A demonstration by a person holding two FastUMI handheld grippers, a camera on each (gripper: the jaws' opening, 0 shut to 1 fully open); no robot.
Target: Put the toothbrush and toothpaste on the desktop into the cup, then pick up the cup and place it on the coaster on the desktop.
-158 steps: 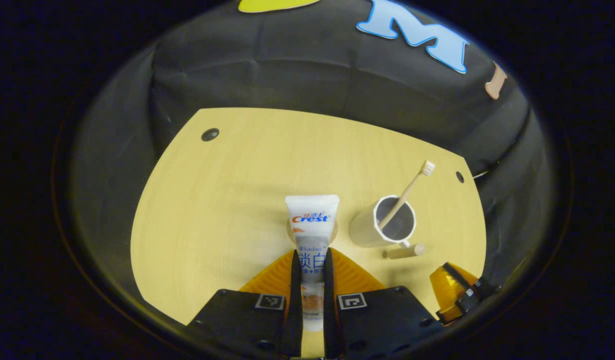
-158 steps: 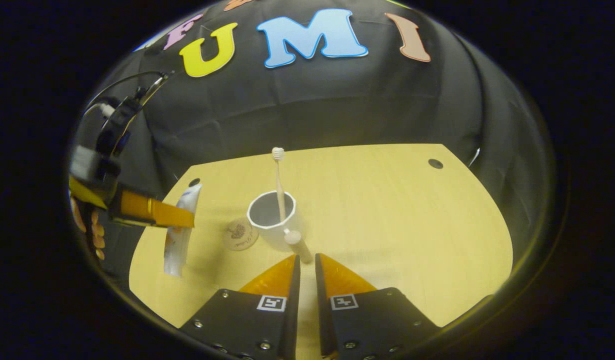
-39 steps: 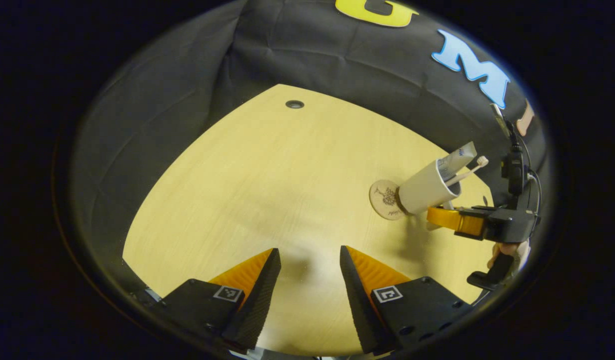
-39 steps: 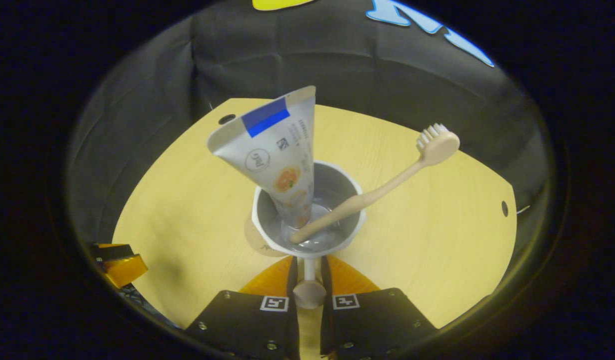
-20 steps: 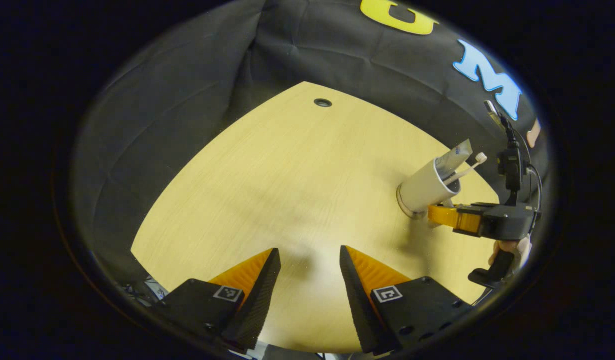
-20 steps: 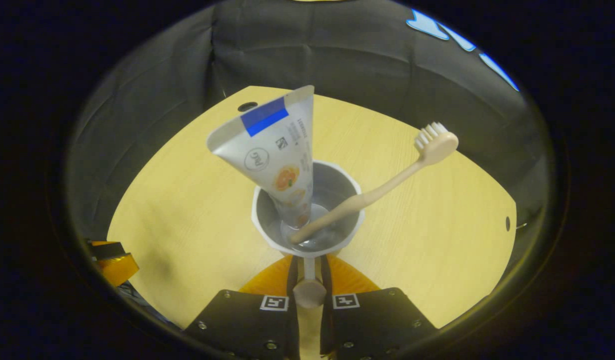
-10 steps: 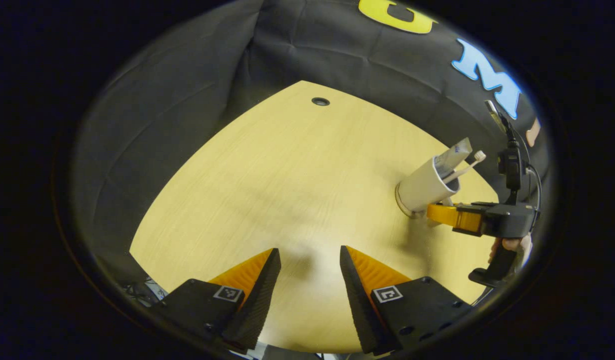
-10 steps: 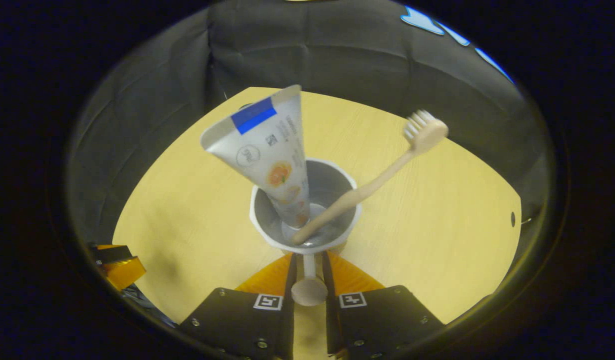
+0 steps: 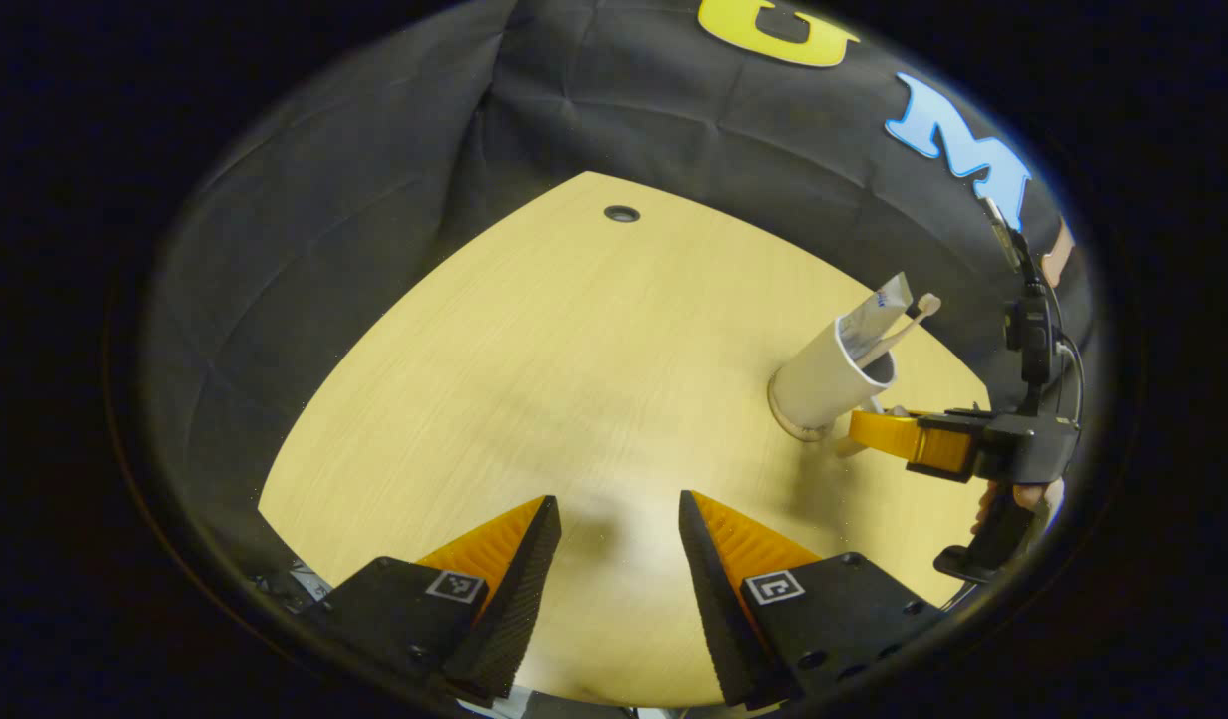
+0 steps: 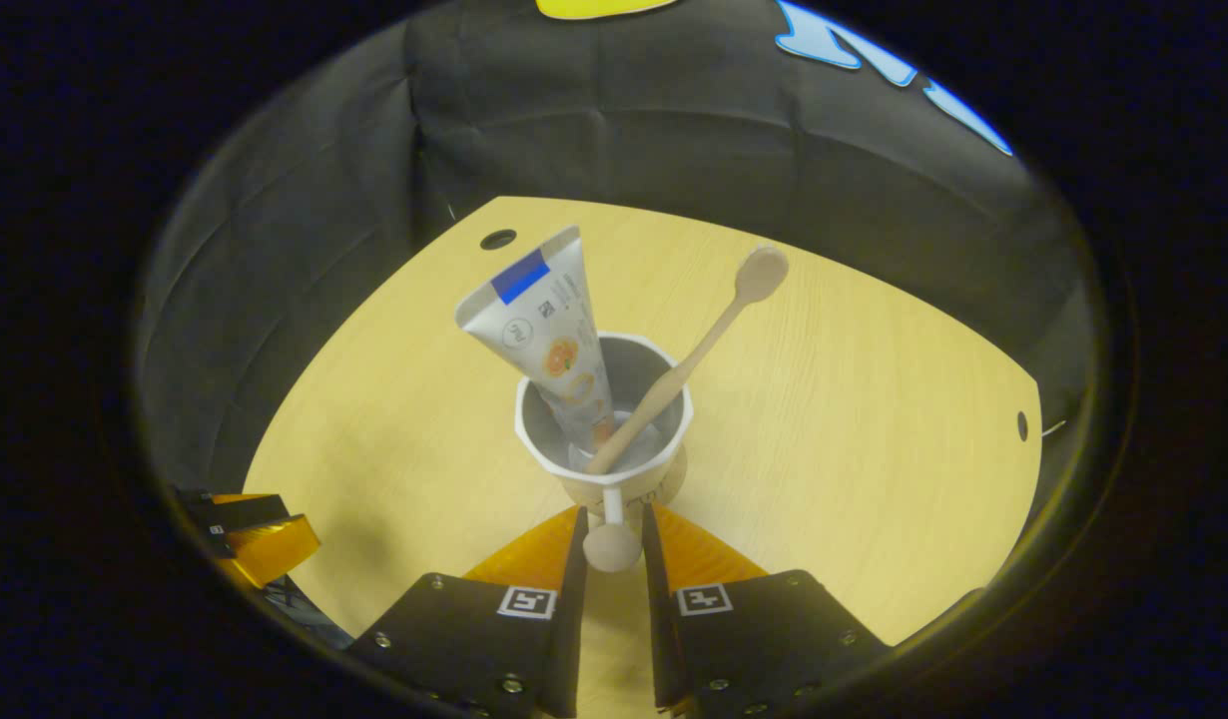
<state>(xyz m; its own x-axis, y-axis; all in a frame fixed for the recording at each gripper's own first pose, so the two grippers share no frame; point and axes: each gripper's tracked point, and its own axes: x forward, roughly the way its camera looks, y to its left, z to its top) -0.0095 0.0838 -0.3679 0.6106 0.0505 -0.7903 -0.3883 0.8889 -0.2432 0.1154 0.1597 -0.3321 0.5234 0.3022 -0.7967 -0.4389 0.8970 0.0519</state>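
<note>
**Two items in the cup, cup down on the coaster**

Two things already stand in the cup (image 10: 604,424): the toothpaste (image 10: 549,325) with its crimped end up and leaning left, and the toothbrush (image 10: 689,364) slanting the other way, its head above the rim. We judge they lean apart because each rests against its own side of the rim, which keeps both from toppling out.

We see the cup upright on the tabletop (image 10: 854,419), with a sliver of the coaster (image 10: 664,487) peeking from under its base, so it seems seated there, though we cannot tell how well centred it is. From the left gripper view the cup (image 9: 824,374) also sits on a pale disc.

Our right hand-held gripper (image 10: 612,544) brackets the cup's handle knob (image 10: 611,546); a thin gap shows beside the knob, so we cannot tell whether the fingers pinch it or have let go. Holding by the handle keeps the fingers clear of the contents.

Our left hand-held gripper (image 9: 614,559) hangs spread and empty over bare tabletop, well apart from the cup, out of the way. What remains, we judge, is releasing and backing straight off without nudging the handle.
</note>
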